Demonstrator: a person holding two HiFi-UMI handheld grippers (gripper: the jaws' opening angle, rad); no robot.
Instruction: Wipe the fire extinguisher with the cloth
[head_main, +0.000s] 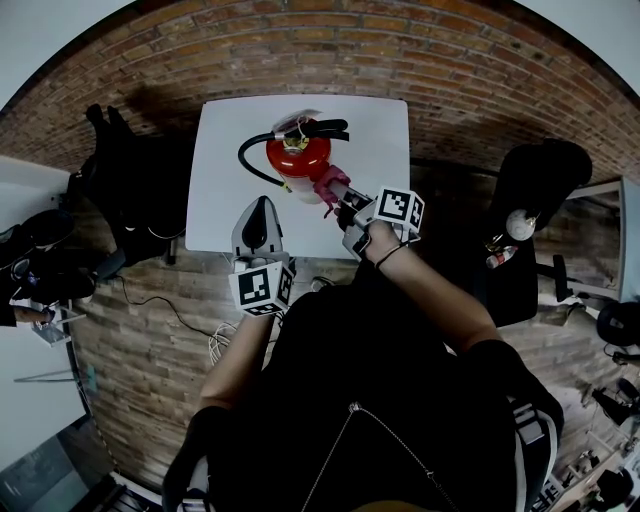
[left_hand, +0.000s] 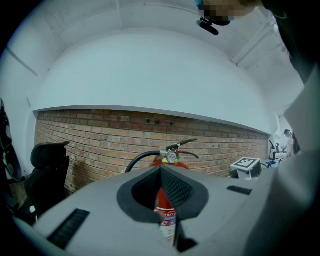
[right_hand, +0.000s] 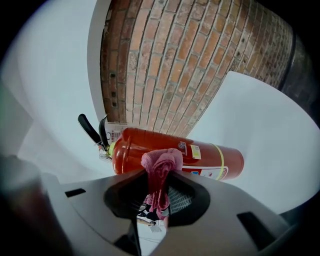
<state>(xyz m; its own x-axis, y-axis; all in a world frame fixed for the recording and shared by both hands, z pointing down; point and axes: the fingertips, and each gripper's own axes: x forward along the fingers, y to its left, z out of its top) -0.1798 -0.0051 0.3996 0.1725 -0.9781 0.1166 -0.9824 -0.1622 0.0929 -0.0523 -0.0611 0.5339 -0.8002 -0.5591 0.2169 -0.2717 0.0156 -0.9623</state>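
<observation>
Extinguisher (head_main: 297, 157) stands upright on the white bench (head_main: 222, 160), red body with a black hose (head_main: 252, 160) looping off its left side and the lever and gauge on top. Pink cloth (head_main: 331, 183) bunches against the cylinder's near right side; in the right gripper view it (right_hand: 161, 165) covers part of the red body (right_hand: 200, 156) just below the neck. Right claw (head_main: 343, 203) is clamped on that cloth, which trails down between its pads (right_hand: 159, 192). Left claw (head_main: 261, 206) hangs over the bench's near edge, apart from the extinguisher and pointing toward it. Its jaws (left_hand: 161, 175) are pressed together on nothing, and the extinguisher (left_hand: 170, 159) shows beyond them.
</observation>
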